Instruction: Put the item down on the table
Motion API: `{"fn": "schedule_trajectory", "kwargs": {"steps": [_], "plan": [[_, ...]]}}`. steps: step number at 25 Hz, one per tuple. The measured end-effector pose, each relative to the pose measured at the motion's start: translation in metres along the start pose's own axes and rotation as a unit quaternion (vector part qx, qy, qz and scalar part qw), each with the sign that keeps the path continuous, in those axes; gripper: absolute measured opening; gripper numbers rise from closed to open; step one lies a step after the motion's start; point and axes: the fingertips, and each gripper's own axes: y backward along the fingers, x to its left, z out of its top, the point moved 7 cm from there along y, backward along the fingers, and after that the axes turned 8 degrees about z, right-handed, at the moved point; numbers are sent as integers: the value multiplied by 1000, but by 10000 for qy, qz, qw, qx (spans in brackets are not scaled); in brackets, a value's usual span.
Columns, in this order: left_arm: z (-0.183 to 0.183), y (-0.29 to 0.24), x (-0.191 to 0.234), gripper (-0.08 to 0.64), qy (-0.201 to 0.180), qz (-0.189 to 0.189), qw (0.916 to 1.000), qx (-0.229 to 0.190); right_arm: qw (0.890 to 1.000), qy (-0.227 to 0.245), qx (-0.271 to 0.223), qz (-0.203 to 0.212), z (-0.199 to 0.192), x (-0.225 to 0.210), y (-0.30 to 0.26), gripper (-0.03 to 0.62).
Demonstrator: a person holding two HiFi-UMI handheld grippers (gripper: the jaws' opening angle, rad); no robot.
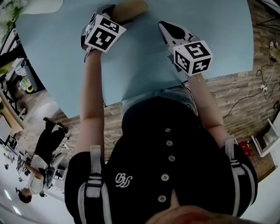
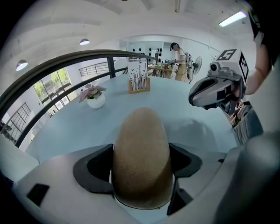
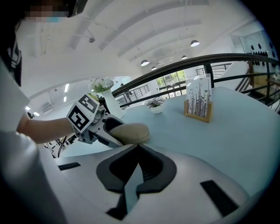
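A tan, egg-shaped item (image 2: 141,153) with a rough skin sits between the jaws of my left gripper (image 2: 141,168), which is shut on it with a dark pad on each side. In the head view the item (image 1: 129,8) pokes out past the left gripper (image 1: 114,13) over the far part of the light blue table (image 1: 140,65). From the right gripper view the item (image 3: 130,132) hangs just above the tabletop in the left gripper (image 3: 114,131). My right gripper (image 3: 136,147) is shut and holds nothing; it hovers to the right of the item (image 1: 169,29).
A small potted plant (image 2: 94,97) and a wooden card holder (image 2: 139,81) stand farther back on the table. A vase of white flowers (image 3: 105,94) is at the left. People stand at a bench behind (image 2: 179,61). Cables lie on the wood floor (image 1: 253,87).
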Motion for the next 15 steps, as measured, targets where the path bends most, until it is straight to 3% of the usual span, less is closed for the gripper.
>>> {"fn": "schedule_trajectory", "kwargs": {"steps": [9,15], "plan": [[-1,-7,-4,408,-45,51,10000,-28,10000,9,-17,-47,0,-1,6,11],[-6,-3,7,492,129,186,9997,-131,10000,61,-16,-49,4,5,-1,11]]}}
